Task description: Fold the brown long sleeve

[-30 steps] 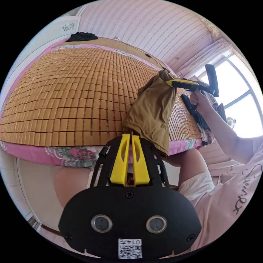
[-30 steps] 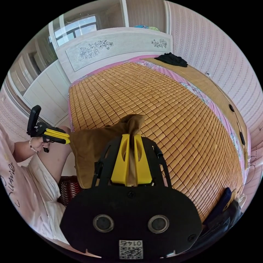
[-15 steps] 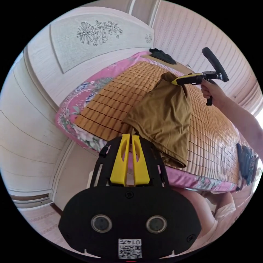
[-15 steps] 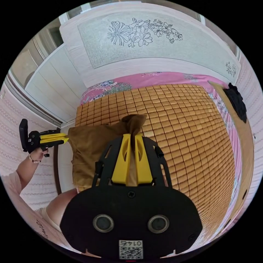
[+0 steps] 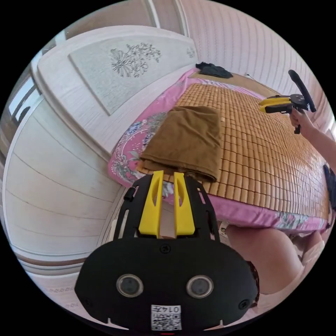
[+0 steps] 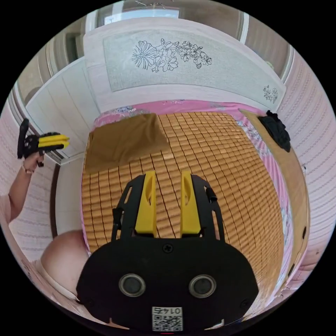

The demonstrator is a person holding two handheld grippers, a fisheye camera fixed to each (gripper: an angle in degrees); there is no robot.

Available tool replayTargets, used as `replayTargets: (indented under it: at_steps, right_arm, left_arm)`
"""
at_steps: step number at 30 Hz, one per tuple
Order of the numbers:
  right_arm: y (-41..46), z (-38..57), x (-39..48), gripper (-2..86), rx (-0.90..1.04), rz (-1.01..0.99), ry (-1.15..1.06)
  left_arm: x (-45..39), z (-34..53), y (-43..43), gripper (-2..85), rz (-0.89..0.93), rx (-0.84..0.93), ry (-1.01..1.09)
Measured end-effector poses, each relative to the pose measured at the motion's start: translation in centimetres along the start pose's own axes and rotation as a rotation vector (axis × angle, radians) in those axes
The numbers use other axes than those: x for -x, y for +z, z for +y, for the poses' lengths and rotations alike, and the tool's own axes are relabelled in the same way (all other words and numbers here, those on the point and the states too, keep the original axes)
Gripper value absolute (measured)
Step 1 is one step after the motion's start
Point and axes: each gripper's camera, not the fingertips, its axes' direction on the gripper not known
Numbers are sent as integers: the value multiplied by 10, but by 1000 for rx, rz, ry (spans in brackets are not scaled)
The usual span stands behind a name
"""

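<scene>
The brown long sleeve [image 5: 187, 140] lies folded flat at the corner of the bamboo mat [image 5: 266, 147], centre of the left gripper view, upper left of the mat in the right gripper view. The left gripper [image 5: 167, 178] hangs just off its near edge, jaws slightly parted and empty. The right gripper [image 6: 168, 178] hovers wide open over bare mat, well apart from it.

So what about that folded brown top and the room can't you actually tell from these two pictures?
- Brown long sleeve: its sleeves and inner layers are tucked under the top layer, in both views.
- Its near edge, left gripper view: partly behind the left gripper.
- Black item by the far bed corner: too small to identify.
- Dark items, left gripper view: cut off by the picture's rim.
- Bamboo mat, right gripper view: its near part is behind the right gripper.
</scene>
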Motion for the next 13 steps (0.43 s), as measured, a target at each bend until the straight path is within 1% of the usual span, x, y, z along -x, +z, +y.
replayTargets:
  at_steps: [2,3,4,5,6,7,8,9,10,11,12,13]
  right_arm:
    - [-49,102,13,106,93,77,26]
    - [-61,129,16,107,120,83,47]
    - [-86,182,21,108,180,88,103]
    - [-113,235,27,110,222,86,171]
    - [-127,262,31,111,240,88,207]
    - [-155,314,40,111,271,111,278]
    - [-182,364,49,112,295,149,353]
    - [-196,389,54,112,304,168,390]
    - [-222,436,64,112,319,209,468]
    - [-246,481,72,112,329,250,553]
    - [-258,502,76,112,328,269,598]
    - [-280,544,83,112,314,290,687]
  left_arm:
    - [-50,4,-17,59,87,-39,71]
    - [-87,8,-30,59,165,-82,123]
    - [-125,13,-43,59,246,-116,174]
    - [-144,16,-50,59,288,-127,200]
    - [-184,22,-62,59,376,-148,262]
    - [-223,28,-74,59,452,-170,321]
    - [-243,32,-81,59,484,-184,354]
    - [-284,40,-92,59,541,-204,424]
    - [-323,48,-103,60,596,-212,495]
    - [-343,52,-108,60,623,-215,531]
    - [-380,60,-118,59,672,-215,604]
    - [-417,67,-128,59,709,-215,670]
